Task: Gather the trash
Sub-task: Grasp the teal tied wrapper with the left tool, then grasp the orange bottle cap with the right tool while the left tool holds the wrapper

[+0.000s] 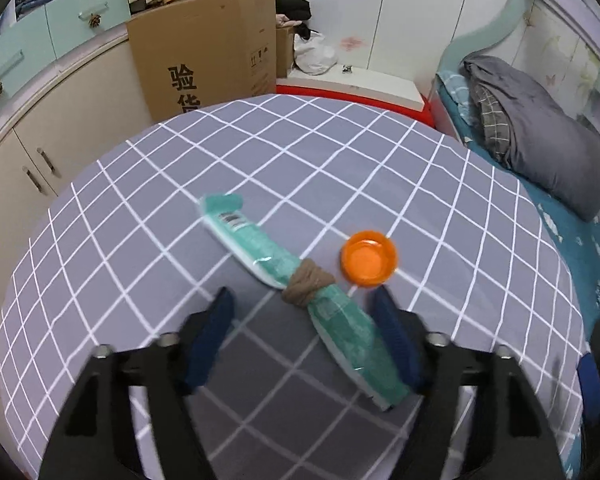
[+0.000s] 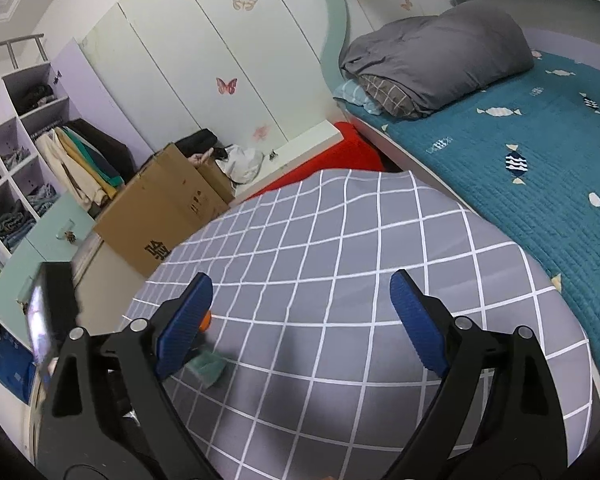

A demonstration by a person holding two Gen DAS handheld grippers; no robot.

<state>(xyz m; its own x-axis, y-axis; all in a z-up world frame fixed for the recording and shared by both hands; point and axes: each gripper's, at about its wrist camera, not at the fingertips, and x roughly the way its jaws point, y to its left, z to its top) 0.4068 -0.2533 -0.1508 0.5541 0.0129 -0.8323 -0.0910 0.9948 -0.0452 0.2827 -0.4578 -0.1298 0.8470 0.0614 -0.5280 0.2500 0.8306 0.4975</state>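
A long teal wrapper (image 1: pixel 260 246), knotted in the middle with a brown band (image 1: pixel 306 286), lies diagonally on the grey checked tablecloth (image 1: pixel 140 208). An orange cap (image 1: pixel 368 258) sits just right of it. My left gripper (image 1: pixel 304 300) is open, its jaws either side of the wrapper's near half, just above the knot. My right gripper (image 2: pixel 300 284) is open and empty over bare cloth; the wrapper's end (image 2: pixel 208 366) and a sliver of the orange cap (image 2: pixel 207 321) peek out behind its left finger.
A cardboard box (image 1: pixel 208 56) stands beyond the table's far left edge. A bed with teal cover (image 2: pixel 520 160) and a grey duvet (image 1: pixel 540 136) runs along the right. Cabinets (image 1: pixel 28 152) line the left wall. A red item (image 2: pixel 332 160) lies behind the table.
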